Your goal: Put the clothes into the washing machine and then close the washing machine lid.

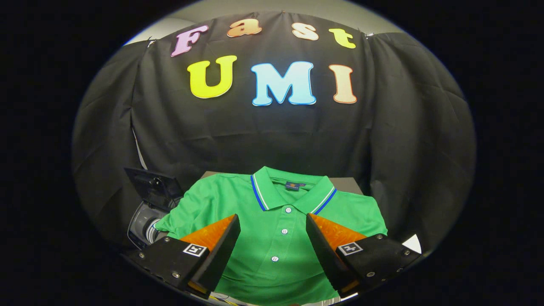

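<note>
A green polo shirt [276, 238] with a blue and white striped collar lies spread flat, collar away from me, on a grey surface [346, 183]. My gripper [273, 223] hovers over the shirt's chest, open, the button placket showing in the gap between the two fingers. Nothing is held. To the left of the shirt stands a small grey washing machine [142, 221] with its dark lid [153, 187] raised upright; the shirt's left sleeve reaches close to its round opening.
The black booth cloth [403, 148] hangs close behind the shirt and wraps round both sides. A pale wall [272, 6] shows above the cloth. A small white corner [412, 244] peeks out beside the right finger.
</note>
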Action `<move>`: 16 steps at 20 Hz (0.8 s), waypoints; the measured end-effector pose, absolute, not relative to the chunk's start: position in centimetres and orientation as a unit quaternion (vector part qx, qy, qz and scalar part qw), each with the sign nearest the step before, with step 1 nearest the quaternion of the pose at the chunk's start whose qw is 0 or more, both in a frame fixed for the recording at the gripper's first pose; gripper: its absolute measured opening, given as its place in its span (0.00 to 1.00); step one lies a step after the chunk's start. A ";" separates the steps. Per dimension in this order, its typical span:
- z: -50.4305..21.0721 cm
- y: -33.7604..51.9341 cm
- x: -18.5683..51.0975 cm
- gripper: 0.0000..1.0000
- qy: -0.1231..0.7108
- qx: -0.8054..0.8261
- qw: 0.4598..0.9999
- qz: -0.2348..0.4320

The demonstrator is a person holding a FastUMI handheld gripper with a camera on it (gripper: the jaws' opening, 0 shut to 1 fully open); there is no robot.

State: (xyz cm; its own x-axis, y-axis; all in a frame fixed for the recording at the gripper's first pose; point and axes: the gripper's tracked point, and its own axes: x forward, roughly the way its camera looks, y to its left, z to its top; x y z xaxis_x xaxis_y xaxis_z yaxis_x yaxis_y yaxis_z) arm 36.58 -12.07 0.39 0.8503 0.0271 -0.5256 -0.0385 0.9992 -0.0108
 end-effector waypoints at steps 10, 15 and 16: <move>-3.8 -11.7 36.7 0.96 0.339 -0.002 0.940 0.039; -3.8 -11.8 36.7 0.96 0.340 -0.012 0.939 0.045; -3.7 -12.0 36.8 0.96 0.340 -0.011 0.939 0.042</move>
State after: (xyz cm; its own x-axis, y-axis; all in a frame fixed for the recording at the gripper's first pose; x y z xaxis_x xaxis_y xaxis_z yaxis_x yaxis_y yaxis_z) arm 36.78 -11.97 -3.72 0.7654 0.0714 -0.6395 -0.0862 0.9962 0.0080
